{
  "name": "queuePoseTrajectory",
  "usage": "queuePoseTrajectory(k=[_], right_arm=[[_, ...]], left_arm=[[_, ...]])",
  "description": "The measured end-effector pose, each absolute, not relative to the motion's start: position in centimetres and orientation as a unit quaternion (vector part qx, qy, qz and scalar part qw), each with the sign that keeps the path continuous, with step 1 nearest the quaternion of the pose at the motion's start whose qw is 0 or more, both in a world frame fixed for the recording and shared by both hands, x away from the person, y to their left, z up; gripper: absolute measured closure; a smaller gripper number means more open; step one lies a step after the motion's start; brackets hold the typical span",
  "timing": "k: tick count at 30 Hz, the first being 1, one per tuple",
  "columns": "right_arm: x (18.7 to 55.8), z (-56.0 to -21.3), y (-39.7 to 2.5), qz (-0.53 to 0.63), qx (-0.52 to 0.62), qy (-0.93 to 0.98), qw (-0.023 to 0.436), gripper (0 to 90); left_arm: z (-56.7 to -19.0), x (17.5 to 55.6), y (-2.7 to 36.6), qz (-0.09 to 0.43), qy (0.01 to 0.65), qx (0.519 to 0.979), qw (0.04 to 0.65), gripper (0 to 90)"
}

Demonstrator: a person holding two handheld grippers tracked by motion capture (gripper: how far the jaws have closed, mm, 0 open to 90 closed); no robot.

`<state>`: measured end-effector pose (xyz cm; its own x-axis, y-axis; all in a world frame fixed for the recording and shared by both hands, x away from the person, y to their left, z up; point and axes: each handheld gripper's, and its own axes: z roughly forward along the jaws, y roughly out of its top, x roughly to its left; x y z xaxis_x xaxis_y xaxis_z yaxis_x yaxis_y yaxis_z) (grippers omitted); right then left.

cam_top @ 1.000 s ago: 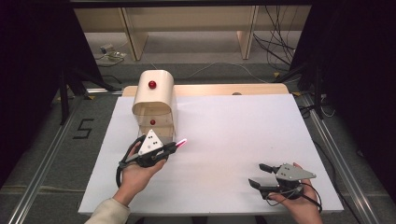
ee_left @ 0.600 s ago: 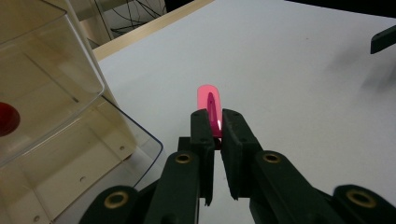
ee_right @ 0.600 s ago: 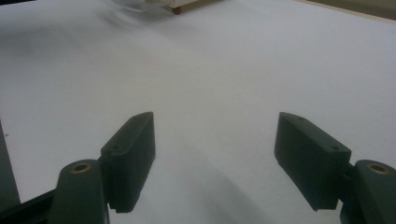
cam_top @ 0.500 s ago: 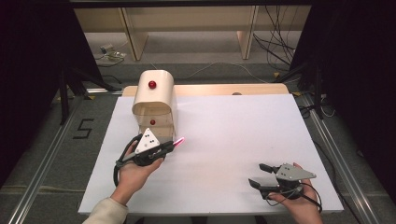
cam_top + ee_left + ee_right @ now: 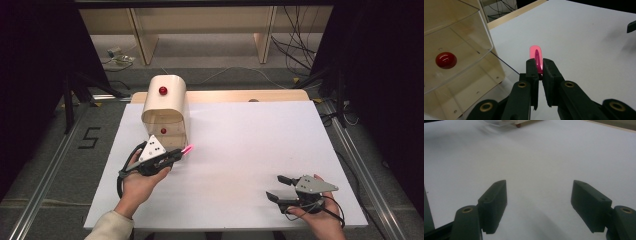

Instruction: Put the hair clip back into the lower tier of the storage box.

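Since a second ago, your left gripper (image 5: 176, 154) has eased a little back and to the left, so the slim, glowing pink plastic stick (image 5: 187, 149) it carries now sits closer to the front corner of the small cream cabinet with clear drawer fronts and round red knobs (image 5: 165, 114). Your right gripper (image 5: 278, 187) has stayed where it was near the front right of the table.

Your left gripper's jaws are nearly closed and clamp the pink stick (image 5: 535, 58) between them, with its rounded tip poking out beyond the pads. From the high view the stick points right and slightly away from you, just above the white table top (image 5: 250, 135), its tip just beside the cabinet's lower right corner. In the left gripper view the clear lower drawer front (image 5: 459, 57) with its red knob (image 5: 446, 60) stands close on the left; whether the stick touches the cabinet cannot be told.

Your right gripper (image 5: 539, 202) has its jaws spread wide with nothing between them, hovering low near the table's front edge. Between your two grippers the white surface lies bare, and wide open room runs to the right edge and to the far wooden edge strip (image 5: 240, 95)
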<state>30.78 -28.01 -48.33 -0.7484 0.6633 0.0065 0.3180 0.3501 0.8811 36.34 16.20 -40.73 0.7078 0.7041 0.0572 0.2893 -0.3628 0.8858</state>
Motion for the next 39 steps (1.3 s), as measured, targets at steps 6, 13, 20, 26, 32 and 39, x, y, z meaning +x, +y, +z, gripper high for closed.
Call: queuePoseTrajectory(k=[6, 13, 20, 26, 32, 39], right_arm=[[30.8, -48.3, -28.0, 0.481, 0.306, 0.802, 0.179, 30.0], [30.8, -48.3, -28.0, 0.480, 0.306, 0.802, 0.179, 30.0], [30.8, -48.3, -28.0, 0.480, 0.306, 0.802, 0.179, 30.0], [30.8, -48.3, -28.0, 0.480, 0.306, 0.802, 0.179, 30.0], [30.8, -48.3, -28.0, 0.480, 0.305, 0.803, 0.180, 30.0], [30.8, -48.3, -28.0, 0.481, 0.306, 0.802, 0.179, 29.9]], left_arm=[[-40.5, 36.4, 16.5, 0.221, 0.314, 0.795, 0.469, 83.2], [-40.4, 36.5, 16.8, 0.223, 0.319, 0.793, 0.469, 83.3], [-40.2, 36.5, 17.2, 0.223, 0.322, 0.793, 0.466, 83.2], [-40.1, 36.6, 17.5, 0.222, 0.326, 0.792, 0.466, 83.3], [-40.0, 36.7, 17.7, 0.224, 0.330, 0.791, 0.464, 83.2], [-39.9, 36.7, 18.0, 0.227, 0.331, 0.790, 0.463, 83.2]])
